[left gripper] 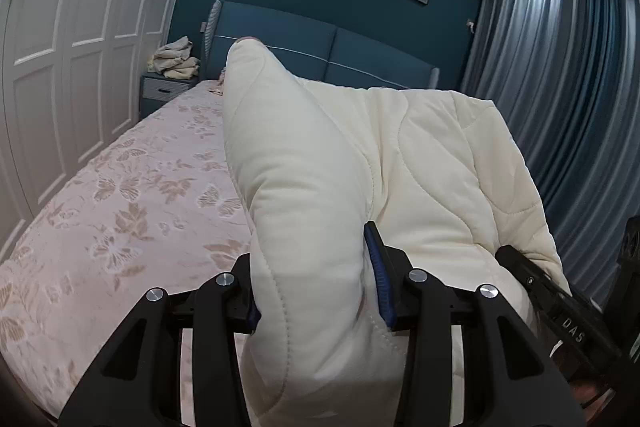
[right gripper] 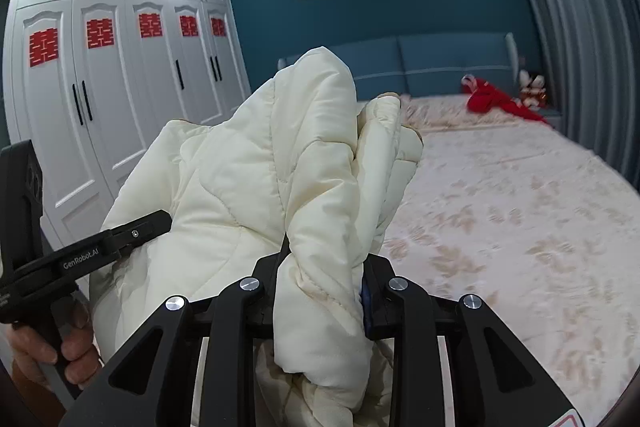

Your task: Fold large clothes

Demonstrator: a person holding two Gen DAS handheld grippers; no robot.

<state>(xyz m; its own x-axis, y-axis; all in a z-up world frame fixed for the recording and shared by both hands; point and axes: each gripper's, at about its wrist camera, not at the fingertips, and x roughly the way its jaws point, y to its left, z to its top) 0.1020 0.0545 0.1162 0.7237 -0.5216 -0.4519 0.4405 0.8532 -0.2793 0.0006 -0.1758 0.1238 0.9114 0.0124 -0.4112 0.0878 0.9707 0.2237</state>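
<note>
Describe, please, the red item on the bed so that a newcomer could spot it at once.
Start at the bed with its pale floral cover and follow it to the blue headboard. The red cloth lies crumpled at the far corner on the curtain side. It is the only red item on the bed, unlike the cream quilt that both grippers hold.

A cream-white quilted padded garment [left gripper: 344,187] is showing wavy stitched lines across its cloth. The black left gripper [left gripper: 316,291] is showing blue ribbed pads on its fingers [left gripper: 378,267], and the black right gripper [right gripper: 320,287] is showing a sliver of blue too. The pale pink bedsheet [left gripper: 120,207] is carrying a beige pattern of butterflies and leaves. The panelled white wardrobe doors [right gripper: 120,87] are bearing red paper-cut emblems and black handles. The padded headboard [left gripper: 340,55] and the wall are showing deep teal-blue, the pleated curtains [left gripper: 560,87] are hanging grey-blue, and a bright red cloth [right gripper: 496,101] is lying on the bed.
</note>
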